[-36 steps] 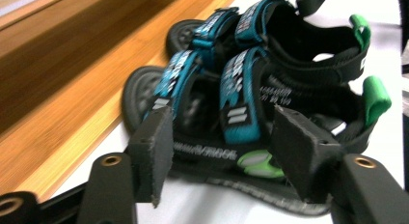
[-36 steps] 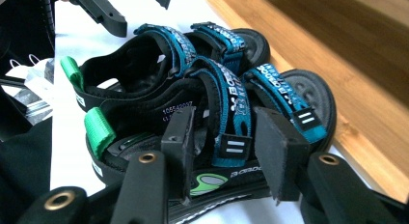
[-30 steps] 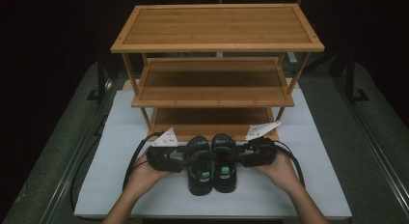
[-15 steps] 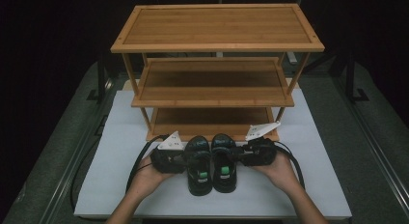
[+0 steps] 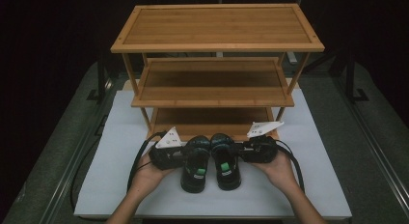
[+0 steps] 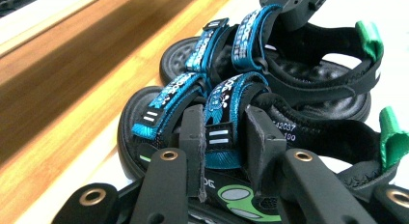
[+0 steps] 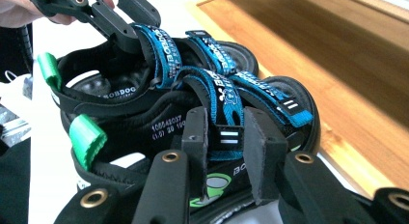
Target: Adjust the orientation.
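Two black sandals with blue straps and green heel tabs stand side by side on the white mat, toes toward the rack: the left sandal (image 5: 195,167) and the right sandal (image 5: 225,163). My left gripper (image 5: 185,156) comes in from the left. Its jaws have just been closing and now pinch the left sandal's blue strap (image 6: 222,122). My right gripper (image 5: 239,151) comes in from the right. It too has just been closing and is shut on the right sandal's blue strap (image 7: 224,113). A hand cups each gripper from below.
A three-tier bamboo shoe rack (image 5: 212,84) stands right behind the sandals, its bottom shelf (image 5: 212,119) bare and low. The white mat (image 5: 111,161) covers the grey table. Black cables (image 5: 137,161) loop outward from each gripper.
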The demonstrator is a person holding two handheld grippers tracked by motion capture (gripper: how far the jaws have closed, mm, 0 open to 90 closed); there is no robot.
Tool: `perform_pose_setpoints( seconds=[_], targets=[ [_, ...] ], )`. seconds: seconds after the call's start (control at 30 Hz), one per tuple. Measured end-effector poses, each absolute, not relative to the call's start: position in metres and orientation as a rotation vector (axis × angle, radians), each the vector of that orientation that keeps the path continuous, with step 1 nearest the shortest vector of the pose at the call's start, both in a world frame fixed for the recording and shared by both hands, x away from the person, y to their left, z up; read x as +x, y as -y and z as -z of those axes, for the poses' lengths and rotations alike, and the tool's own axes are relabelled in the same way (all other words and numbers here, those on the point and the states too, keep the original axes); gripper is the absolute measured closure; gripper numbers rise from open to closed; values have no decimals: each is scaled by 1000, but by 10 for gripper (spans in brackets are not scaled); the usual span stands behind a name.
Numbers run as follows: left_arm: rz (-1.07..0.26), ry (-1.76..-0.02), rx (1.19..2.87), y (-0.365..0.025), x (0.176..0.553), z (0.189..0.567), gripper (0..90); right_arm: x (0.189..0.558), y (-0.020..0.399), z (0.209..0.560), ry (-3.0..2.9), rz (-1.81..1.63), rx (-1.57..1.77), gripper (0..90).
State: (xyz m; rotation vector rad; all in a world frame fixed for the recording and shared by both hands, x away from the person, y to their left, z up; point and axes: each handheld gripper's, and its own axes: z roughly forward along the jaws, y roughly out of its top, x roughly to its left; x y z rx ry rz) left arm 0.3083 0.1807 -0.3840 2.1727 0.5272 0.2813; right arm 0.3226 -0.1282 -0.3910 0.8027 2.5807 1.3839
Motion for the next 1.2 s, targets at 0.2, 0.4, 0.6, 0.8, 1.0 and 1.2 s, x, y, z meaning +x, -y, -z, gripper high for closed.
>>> perform_pose_setpoints(
  seconds=[0.2, 0.4, 0.6, 0.8, 1.0, 1.2],
  targets=[
    [-310, -525, 2147, -176, 315, 377, 715, 326, 131, 384, -2538, -1403, 827, 716],
    [-336, -539, 2117, -172, 328, 372, 715, 337, 132, 380, -2476, -1405, 871, 716],
    [-368, -565, 2084, -168, 342, 372, 714, 348, 128, 381, -2417, -1391, 902, 716],
    [-402, -595, 2047, -166, 351, 377, 715, 358, 126, 386, -2363, -1394, 926, 716],
    [-424, -606, 2038, -166, 358, 382, 715, 363, 123, 392, -2342, -1384, 940, 716],
    [-458, -623, 2015, -165, 363, 385, 715, 367, 120, 394, -2284, -1379, 952, 716]
  ],
)
